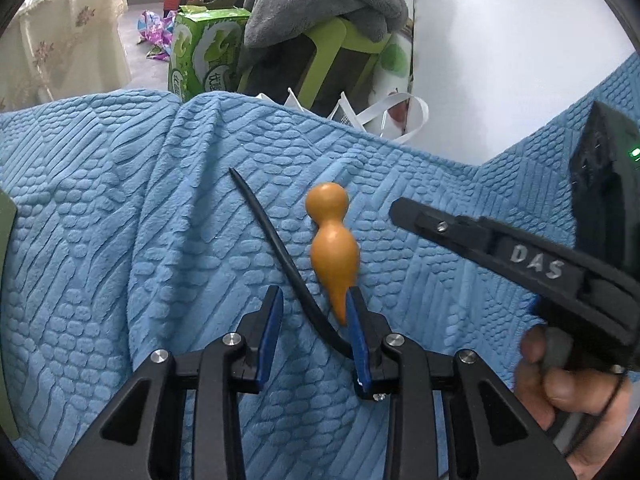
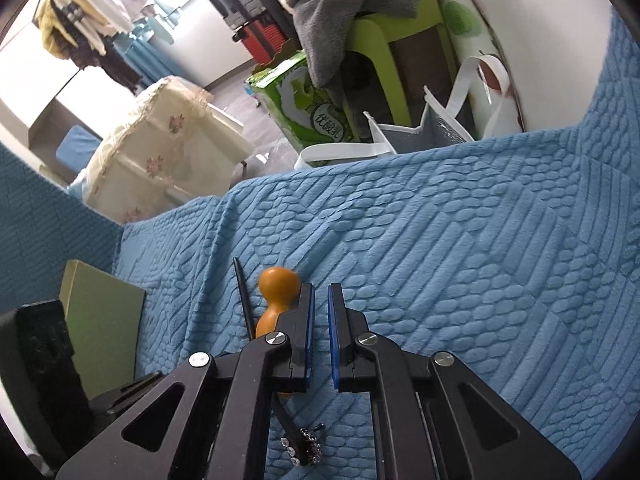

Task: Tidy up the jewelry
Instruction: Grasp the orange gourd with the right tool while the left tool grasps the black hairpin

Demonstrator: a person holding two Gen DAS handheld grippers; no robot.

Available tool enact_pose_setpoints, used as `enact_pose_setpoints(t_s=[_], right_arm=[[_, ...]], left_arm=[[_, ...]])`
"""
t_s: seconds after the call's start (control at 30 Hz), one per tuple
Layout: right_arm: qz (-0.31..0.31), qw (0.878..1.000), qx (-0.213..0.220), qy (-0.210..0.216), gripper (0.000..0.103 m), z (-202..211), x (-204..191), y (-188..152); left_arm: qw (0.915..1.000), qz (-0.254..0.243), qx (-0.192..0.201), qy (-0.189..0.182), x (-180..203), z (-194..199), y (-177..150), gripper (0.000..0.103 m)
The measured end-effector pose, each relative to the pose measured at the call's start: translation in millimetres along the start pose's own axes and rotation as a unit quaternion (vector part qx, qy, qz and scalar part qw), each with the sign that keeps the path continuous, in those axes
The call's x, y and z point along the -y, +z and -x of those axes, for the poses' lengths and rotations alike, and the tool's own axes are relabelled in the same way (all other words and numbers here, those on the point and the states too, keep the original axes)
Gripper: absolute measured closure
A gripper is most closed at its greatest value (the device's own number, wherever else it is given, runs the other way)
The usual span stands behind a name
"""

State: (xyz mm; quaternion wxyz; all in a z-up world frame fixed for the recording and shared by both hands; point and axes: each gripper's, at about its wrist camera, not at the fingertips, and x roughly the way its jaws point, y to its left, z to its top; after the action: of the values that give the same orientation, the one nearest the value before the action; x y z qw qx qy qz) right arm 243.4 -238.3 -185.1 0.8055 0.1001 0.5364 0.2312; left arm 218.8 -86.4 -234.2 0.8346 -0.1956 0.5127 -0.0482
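On the blue quilted blanket (image 1: 120, 220), spread over what looks like a bed, lies the jewelry: an orange gourd-shaped pendant (image 1: 332, 248) with a black hair stick (image 1: 276, 256) just beside it at its nine o'clock. Left tongs (image 1: 314, 332) hover low over both, pads apart, the pendant's pointed tip touching or just shy of the right-hand blue pad while the stick's curved end runs between the fingers — nothing clamped yet, so far as I can tell. Right tongs (image 2: 320, 336) come in from three o'clock in the left wrist view, held by a hand (image 1: 568, 392), pads drawn together on nothing visible, parked beside the pendant's round head. From the right wrist view a small rhinestone piece (image 2: 306, 446) glitters at six o'clock at the stick's near end, likely its ornament. Over at nine o'clock a green box (image 2: 104, 320) waits, probably where these pieces go. My read: the left tongs are lining up a pick, and the soft blanket may let that smooth pendant roll away.
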Motion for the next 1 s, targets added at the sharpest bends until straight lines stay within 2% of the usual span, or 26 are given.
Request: enact_pose_setpoints(t_s=[0.03,0.07,0.3,0.5,0.63,0.7,0.77,1.0], right_arm=[[-0.002,1.0,0.002,0.001,0.099,1.5,1.0,0.0],[-0.003,1.0,0.004,0.002,0.099,2.4,1.5,0.5],[-0.003,1.0,0.002,0.004,0.098,1.5,2.0,1.1],[0.014,1.0,-0.008,0.014,0.097,-2.9,-5.3,-1.3],[0.022,1.0,-0.01,0.019,0.094,-6.1,-12.7,-1.2],[0.029,0.999,-0.013,0.015,0.082,-9.2,-17.0,-2.2],[0.041,0.999,-0.011,0.003,0.077,-10.2,-20.0,-3.5],[0.053,0.998,-0.018,-0.034,0.077,-20.2,-17.1,-8.0]], left_arm=[[1.0,-0.004,-0.003,0.005,2.0,-2.3,-0.4,0.08],[0.9999,-0.006,-0.008,0.007,4.0,-5.0,-1.2,0.083],[0.9988,-0.033,-0.011,0.034,11.6,-10.2,-5.6,0.087],[0.9986,-0.042,-0.005,0.031,10.5,-7.6,-5.9,0.1],[0.999,-0.039,-0.006,0.022,5.6,2.6,-4.4,0.103],[0.999,-0.039,-0.001,0.02,2.8,12.0,-3.6,0.103],[0.9987,-0.046,0.006,0.022,1.8,20.3,-2.2,0.103],[0.9992,-0.04,-0.007,0.002,-6.0,21.7,-2.9,0.103]])
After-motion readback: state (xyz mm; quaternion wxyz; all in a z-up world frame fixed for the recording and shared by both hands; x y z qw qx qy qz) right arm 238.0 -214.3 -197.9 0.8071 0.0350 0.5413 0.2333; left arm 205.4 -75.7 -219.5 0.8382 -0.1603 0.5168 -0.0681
